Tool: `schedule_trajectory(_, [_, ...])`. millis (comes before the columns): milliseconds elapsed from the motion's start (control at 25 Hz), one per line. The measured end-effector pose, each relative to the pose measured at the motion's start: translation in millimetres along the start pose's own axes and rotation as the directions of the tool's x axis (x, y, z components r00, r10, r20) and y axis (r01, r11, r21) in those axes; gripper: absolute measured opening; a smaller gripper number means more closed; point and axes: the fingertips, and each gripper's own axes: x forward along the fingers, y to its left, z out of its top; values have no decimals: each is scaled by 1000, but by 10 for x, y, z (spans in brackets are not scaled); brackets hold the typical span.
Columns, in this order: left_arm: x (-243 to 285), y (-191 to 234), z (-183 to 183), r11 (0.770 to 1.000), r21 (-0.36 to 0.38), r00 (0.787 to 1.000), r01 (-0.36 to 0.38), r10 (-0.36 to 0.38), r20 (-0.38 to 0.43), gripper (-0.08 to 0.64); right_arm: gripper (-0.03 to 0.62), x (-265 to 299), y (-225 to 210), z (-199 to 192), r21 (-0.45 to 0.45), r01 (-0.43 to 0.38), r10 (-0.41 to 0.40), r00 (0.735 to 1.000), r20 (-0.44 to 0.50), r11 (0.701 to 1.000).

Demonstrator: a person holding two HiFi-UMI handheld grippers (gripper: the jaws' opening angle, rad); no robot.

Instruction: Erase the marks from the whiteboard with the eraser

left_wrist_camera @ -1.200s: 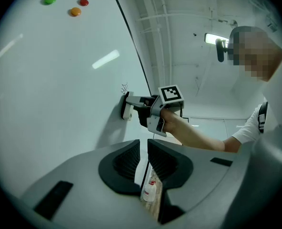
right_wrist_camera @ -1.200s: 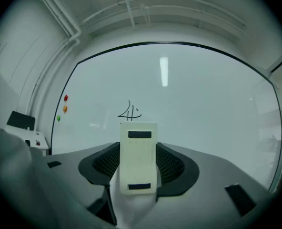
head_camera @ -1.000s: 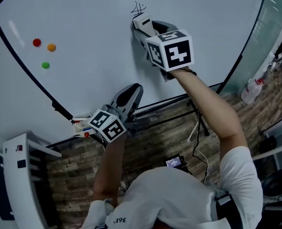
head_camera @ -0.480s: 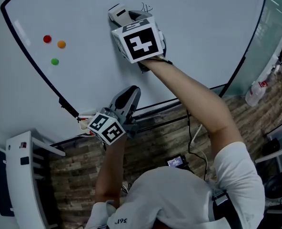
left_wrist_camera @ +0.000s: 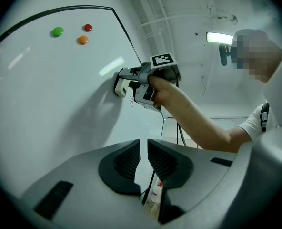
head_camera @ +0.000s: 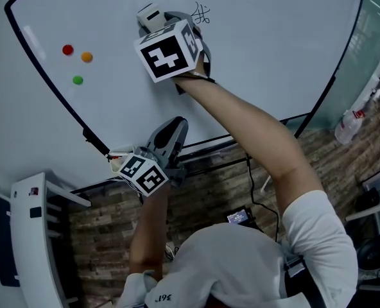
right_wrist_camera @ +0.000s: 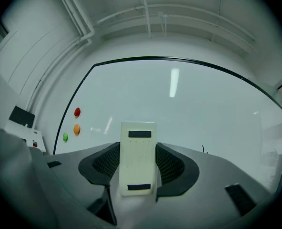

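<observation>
Right gripper clamped on the white rectangular eraser, up against the glossy whiteboard near its top edge; the black scribbled mark sits just right of the eraser's long side. Left gripper, jaws nearly together and empty, hangs by the bottom edge

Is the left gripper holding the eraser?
No, the fingers of the left gripper hold nothing; the right gripper clamps the eraser.

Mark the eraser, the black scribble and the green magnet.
eraser [right_wrist_camera: 137, 161]: right gripper view, middle of its pale back.
black scribble [head_camera: 201, 13]: head view, centre of the strokes.
green magnet [head_camera: 78, 79]: head view, its centre.
</observation>
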Motion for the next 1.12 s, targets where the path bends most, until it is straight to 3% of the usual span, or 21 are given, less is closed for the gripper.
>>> schedule_trajectory(760, [291,-46,-224,999,-8,998,32,-33,-62,54,253,-94,-557,-256,42,43,-41,998,-42,998])
schedule_trajectory(1120, [425,-160,-316,998,-8,996,56,-56,-75,54,253,-275,-1044,-428,65,121,-117,991,-69,991])
